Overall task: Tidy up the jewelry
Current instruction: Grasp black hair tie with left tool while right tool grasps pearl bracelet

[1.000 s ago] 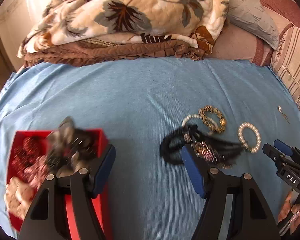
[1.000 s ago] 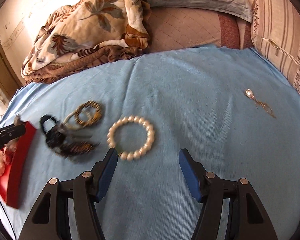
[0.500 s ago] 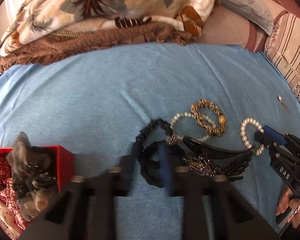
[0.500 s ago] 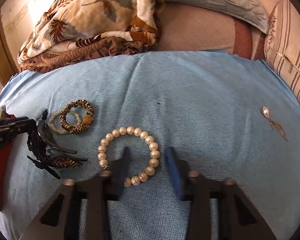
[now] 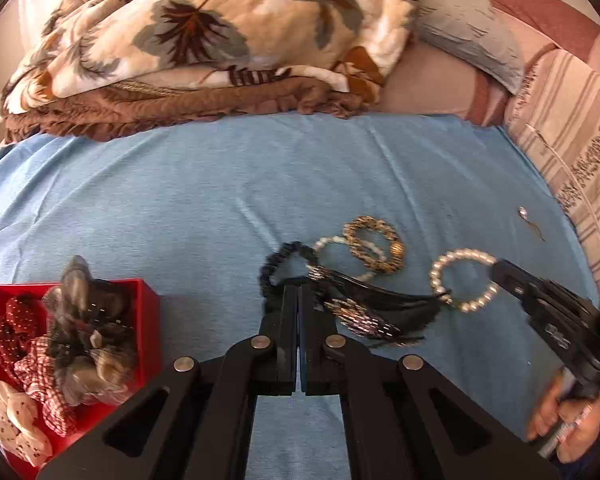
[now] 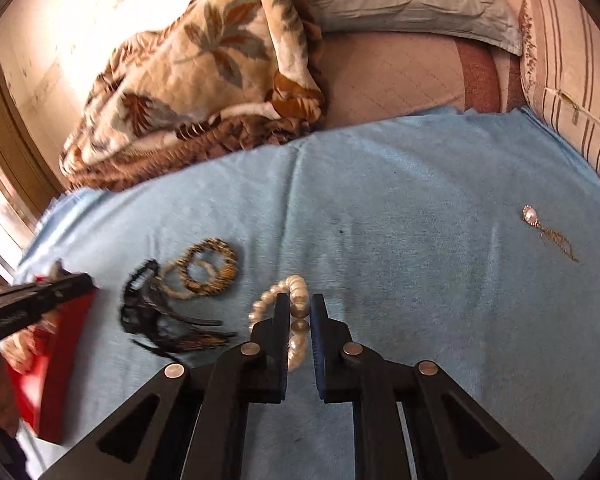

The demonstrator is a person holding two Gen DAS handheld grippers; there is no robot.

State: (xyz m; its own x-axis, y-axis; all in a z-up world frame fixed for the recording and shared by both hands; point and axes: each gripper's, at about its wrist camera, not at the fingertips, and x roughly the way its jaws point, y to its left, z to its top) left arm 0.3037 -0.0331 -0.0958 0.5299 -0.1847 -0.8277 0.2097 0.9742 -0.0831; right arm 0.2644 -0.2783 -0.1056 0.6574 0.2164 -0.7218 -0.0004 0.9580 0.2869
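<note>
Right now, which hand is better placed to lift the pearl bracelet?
Right: the right tongs are closing with beads of the pearl bracelet between them; the left tongs sit shut at the black hair band, away from the bracelet.

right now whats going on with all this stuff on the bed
A person is sorting jewelry on a blue sheet with a handheld tool in each hand. The right tool is closing on the pearl bracelet, with beads between its jaws. The left tool is shut at the black hair tie; whether it grips it is unclear. A red box holds scrunchies. A beaded bracelet and an earring still lie loose.
</note>
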